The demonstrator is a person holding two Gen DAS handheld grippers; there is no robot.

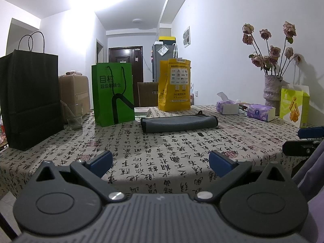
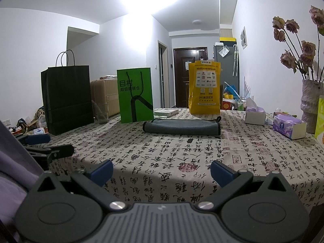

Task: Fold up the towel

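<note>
A grey towel [image 1: 179, 123] with a dark trim and a small hanging loop lies folded into a long flat band on the calligraphy-print tablecloth [image 1: 162, 151], toward the table's far side. It also shows in the right wrist view [image 2: 182, 126]. My left gripper [image 1: 161, 162] is open and empty, held at the table's near edge, well short of the towel. My right gripper [image 2: 162, 172] is open and empty at the near edge too. Each gripper shows at the side of the other's view: the right one [image 1: 303, 141], the left one [image 2: 44, 145].
Behind the towel stand a black paper bag [image 1: 30, 99], a green bag [image 1: 113, 93] and a yellow bag [image 1: 175, 85]. A glass [image 1: 75, 116] sits by the black bag. Tissue boxes [image 1: 261, 112], a vase of dried roses [image 1: 272, 91] and a snack bag [image 1: 293, 105] are at the right.
</note>
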